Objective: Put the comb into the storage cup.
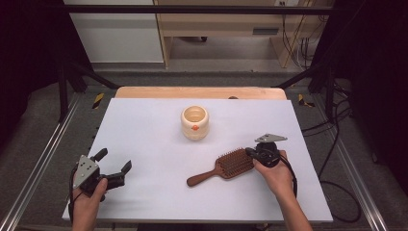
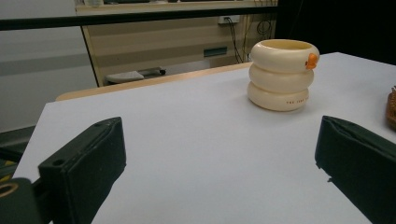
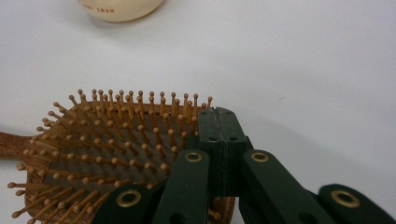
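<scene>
My right tongs [image 1: 254, 155] sit closed against the far end of the wooden hairbrush [image 1: 226, 166], which lies bristles-up on the white surface [image 1: 159, 144]; my left tongs [image 1: 114, 167] stand wide, holding nothing.

Black fingers [image 3: 219, 140] — brass-ringed screws, grey three-cornered plates [image 1: 85, 168].
</scene>
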Motion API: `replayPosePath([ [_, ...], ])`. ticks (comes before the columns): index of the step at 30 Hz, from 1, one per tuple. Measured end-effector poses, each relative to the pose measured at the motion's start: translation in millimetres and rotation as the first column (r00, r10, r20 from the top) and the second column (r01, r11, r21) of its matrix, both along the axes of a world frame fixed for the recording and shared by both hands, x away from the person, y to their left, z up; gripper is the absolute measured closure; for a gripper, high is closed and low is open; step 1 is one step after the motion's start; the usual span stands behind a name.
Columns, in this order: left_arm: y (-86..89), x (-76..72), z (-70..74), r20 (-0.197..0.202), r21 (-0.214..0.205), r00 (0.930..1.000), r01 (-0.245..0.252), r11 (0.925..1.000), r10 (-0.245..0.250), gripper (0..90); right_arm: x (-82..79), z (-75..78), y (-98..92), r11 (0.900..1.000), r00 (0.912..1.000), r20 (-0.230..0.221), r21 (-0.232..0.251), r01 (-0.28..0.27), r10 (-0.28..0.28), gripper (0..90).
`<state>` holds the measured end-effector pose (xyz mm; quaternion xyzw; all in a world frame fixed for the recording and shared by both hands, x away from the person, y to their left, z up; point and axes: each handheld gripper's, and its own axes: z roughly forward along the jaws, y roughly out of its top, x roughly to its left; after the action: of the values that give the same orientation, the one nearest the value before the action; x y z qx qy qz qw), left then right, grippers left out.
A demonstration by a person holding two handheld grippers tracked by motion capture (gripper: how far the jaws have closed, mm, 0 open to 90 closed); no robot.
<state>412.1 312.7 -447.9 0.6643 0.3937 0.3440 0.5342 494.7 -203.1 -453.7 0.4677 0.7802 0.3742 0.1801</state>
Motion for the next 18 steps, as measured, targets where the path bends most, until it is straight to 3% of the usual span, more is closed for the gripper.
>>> replayPosePath([
  [18, -2.2, -0.4, -0.4, -0.003, 0.014, 1.0, -0.001, 0.9999, 0.001, 1.9, 1.9, -1.1, 2.0, 1.0, 0.9999, 0.013, -0.007, -0.003, 0.003, 90.0],
])
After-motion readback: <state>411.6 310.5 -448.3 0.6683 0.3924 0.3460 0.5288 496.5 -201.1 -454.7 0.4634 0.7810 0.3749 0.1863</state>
